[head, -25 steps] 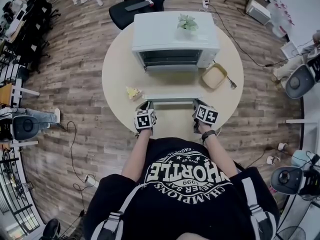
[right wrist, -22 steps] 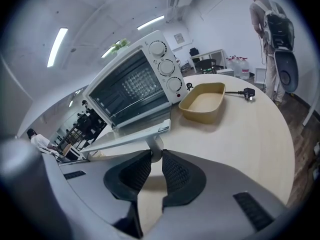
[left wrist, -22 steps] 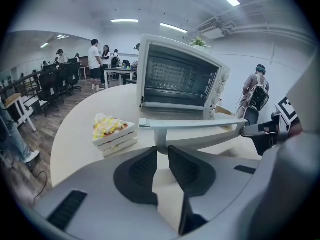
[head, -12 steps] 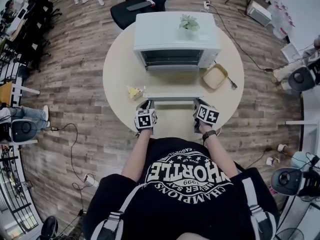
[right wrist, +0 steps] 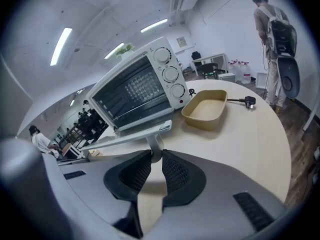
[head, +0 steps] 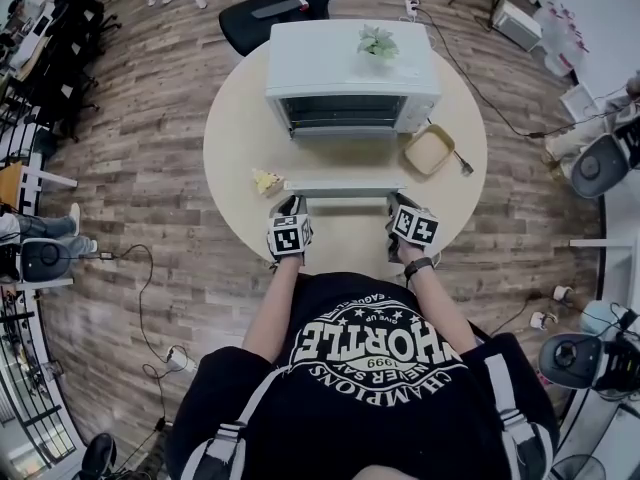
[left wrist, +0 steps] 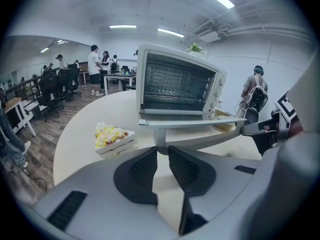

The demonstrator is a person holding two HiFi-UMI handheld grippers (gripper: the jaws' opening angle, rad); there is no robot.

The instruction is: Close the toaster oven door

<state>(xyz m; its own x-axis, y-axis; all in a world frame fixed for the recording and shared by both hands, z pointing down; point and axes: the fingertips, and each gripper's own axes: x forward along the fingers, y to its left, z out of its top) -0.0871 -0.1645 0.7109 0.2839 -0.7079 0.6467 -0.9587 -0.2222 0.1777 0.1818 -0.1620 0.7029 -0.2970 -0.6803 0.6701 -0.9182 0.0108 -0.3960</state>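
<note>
1. The room was an open office with a wooden floor (head: 150,168). People stood about among desks farther off, and a pale round table (head: 240,148) took the middle.
2. The toaster oven (head: 350,68) sat at the table's far side with a small potted plant (head: 376,42) on its roof. Its door (right wrist: 142,120) hung fully open, dropped flat toward the person, so the cavity and its rack were bare to view.
3. The long white handle (head: 345,187) ran along the door's near edge. The left gripper (left wrist: 162,151) was clenched on the handle's left post and the right gripper (right wrist: 156,154) on its right post, each post pinched between the ribbed pads.
4. I took the two-point hold as a way to keep the door level. Lifting from both ends should swing it up on its hinge without twisting. The closing itself had not begun.
5. A sandwich wedge (head: 265,181) lay just beside the handle's left end, and a tan dish (head: 430,151) sat off to the oven's right. Both seemed out of the door's upward path, though the sandwich was near enough to mind.
</note>
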